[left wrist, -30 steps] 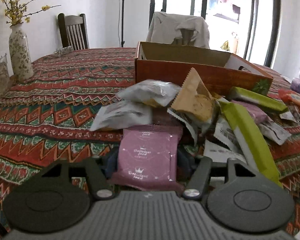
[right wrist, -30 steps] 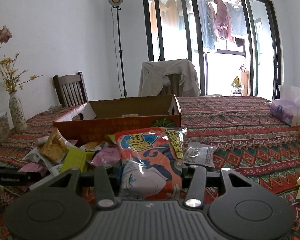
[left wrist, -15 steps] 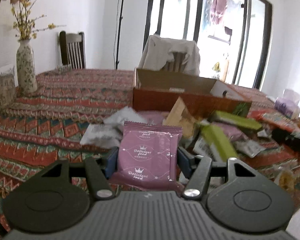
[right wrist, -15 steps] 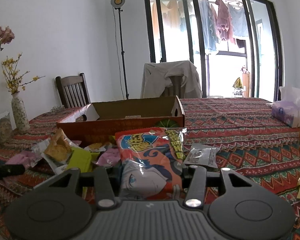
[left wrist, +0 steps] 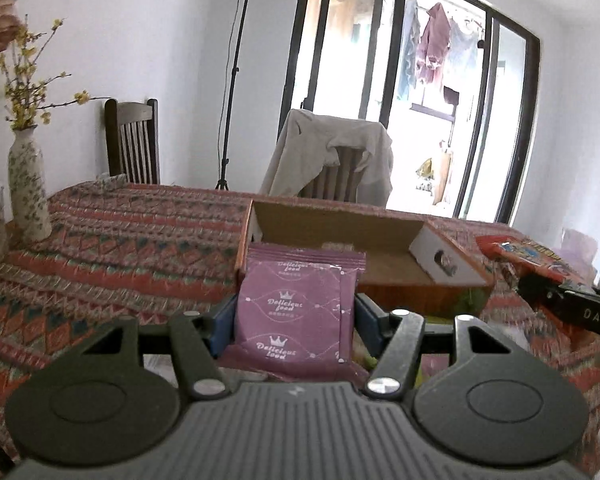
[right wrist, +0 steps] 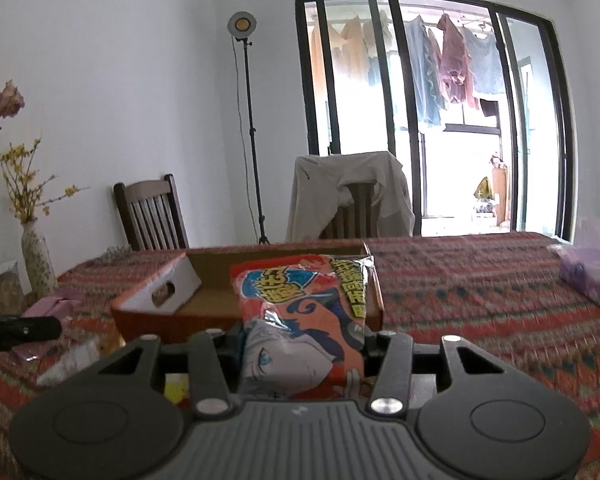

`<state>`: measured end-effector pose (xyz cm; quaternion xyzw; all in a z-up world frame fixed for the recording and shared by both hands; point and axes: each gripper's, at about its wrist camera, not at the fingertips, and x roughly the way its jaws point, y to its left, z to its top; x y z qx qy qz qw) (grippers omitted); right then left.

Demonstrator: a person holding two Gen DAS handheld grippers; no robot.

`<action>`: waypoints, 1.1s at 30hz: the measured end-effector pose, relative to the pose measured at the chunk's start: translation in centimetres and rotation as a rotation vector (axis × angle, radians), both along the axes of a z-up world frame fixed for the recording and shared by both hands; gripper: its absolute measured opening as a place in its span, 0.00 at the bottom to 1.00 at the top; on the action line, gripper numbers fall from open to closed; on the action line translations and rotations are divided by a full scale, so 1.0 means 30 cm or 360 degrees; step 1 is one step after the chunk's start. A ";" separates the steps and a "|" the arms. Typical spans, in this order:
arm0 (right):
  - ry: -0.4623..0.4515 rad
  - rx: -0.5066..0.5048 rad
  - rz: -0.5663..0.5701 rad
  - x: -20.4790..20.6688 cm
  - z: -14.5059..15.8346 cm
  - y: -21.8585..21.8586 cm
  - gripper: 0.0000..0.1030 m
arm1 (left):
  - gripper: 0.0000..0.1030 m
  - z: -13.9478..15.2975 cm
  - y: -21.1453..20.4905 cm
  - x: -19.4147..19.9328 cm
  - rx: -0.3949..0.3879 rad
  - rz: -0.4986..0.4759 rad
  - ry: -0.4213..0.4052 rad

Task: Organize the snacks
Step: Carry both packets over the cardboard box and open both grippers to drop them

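My left gripper [left wrist: 295, 320] is shut on a purple "Delicious food" packet [left wrist: 298, 308], held upright above the table in front of the open cardboard box [left wrist: 340, 240]. My right gripper [right wrist: 302, 344] is shut on an orange cartoon snack bag [right wrist: 304, 320], held up before the same box [right wrist: 220, 296]. The right gripper with its orange bag also shows at the right edge of the left wrist view [left wrist: 560, 296]. The left gripper and purple packet show at the left edge of the right wrist view [right wrist: 20, 328]. The snack pile is mostly hidden below both grippers.
A patterned tablecloth [left wrist: 120, 248] covers the table. A flowered vase [left wrist: 28, 192] stands at the far left. Two chairs [right wrist: 152, 216] stand behind the table, one draped with a jacket [right wrist: 348, 196]. A purple tissue pack [right wrist: 588, 280] lies far right.
Both grippers have risen with their packets and moved towards the box. The snack pile has dropped out of sight below them.
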<state>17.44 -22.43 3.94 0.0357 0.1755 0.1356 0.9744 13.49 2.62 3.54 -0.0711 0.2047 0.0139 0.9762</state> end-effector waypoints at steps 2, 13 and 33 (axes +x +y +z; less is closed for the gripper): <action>0.0000 0.0007 0.0005 0.050 0.024 0.010 0.45 | 0.61 0.019 0.001 0.050 -0.0014 0.0004 -0.0002; 0.0113 0.0093 -0.0023 0.366 0.060 0.093 0.45 | 0.61 0.075 -0.025 0.368 -0.0075 0.0044 0.0017; 0.0256 -0.0092 -0.0086 0.559 -0.157 0.191 0.46 | 0.61 -0.110 0.029 0.635 -0.0073 0.0164 0.0200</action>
